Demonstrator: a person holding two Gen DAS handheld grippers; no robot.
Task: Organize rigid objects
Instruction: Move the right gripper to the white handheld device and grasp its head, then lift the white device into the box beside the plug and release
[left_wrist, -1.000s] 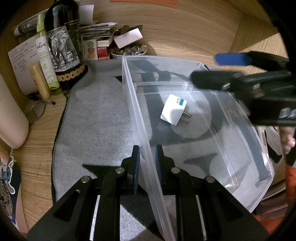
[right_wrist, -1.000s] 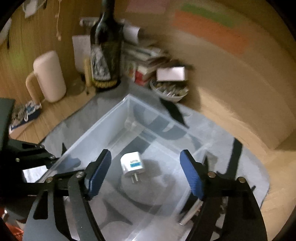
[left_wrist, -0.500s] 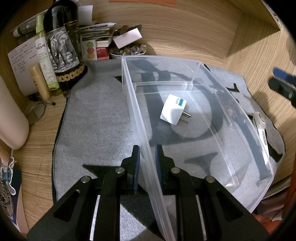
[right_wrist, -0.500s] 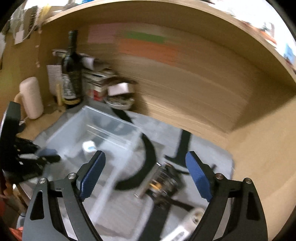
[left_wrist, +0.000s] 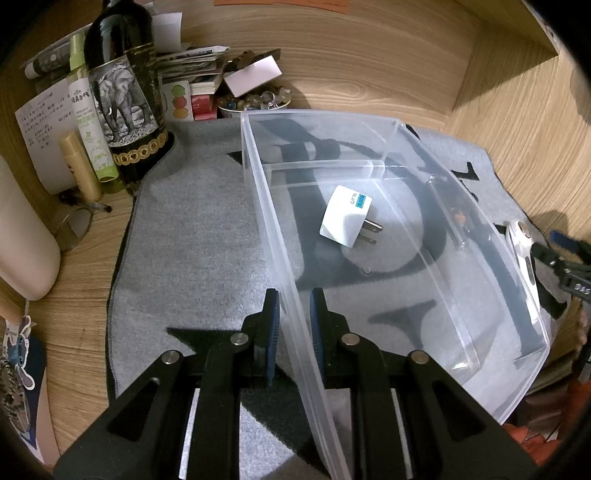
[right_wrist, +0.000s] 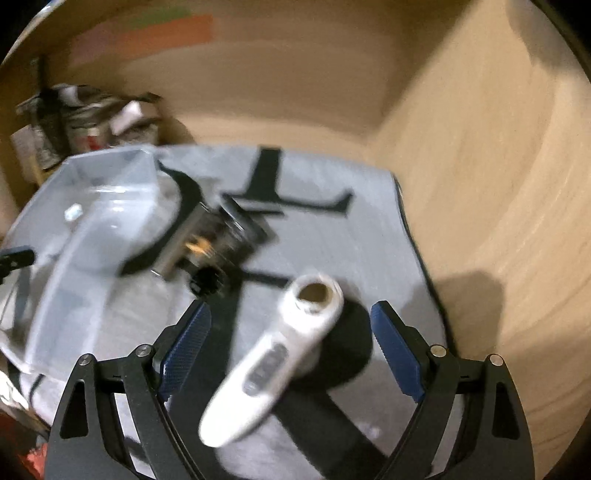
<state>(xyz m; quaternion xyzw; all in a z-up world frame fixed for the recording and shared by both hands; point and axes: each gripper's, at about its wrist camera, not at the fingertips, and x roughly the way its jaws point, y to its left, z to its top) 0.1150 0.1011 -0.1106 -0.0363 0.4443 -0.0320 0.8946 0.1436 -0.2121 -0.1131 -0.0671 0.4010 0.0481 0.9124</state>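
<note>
A clear plastic bin (left_wrist: 436, 236) stands on a grey mat (left_wrist: 192, 236). A white plug adapter (left_wrist: 345, 220) lies inside it. My left gripper (left_wrist: 291, 317) is shut on the bin's near left wall. My right gripper (right_wrist: 291, 332) is open, above a white handheld thermometer (right_wrist: 273, 354) that lies on the mat between its fingers, untouched. A dark metal device (right_wrist: 218, 240) lies on the mat between thermometer and bin (right_wrist: 92, 206). The thermometer (left_wrist: 521, 251) shows beyond the bin's right wall in the left wrist view, with the right gripper's tip (left_wrist: 565, 254) beside it.
A dark wine bottle (left_wrist: 125, 99), a green spray bottle (left_wrist: 92, 122), papers, small boxes and a bowl of trinkets (left_wrist: 255, 99) crowd the back left corner. A cream cylinder (left_wrist: 22, 240) lies at the left. Wooden walls (right_wrist: 480, 166) close in at the back and right.
My right gripper has left the bin, swung right and come down over the white thermometer. The left gripper keeps its hold on the bin wall. The plug adapter has not moved.
</note>
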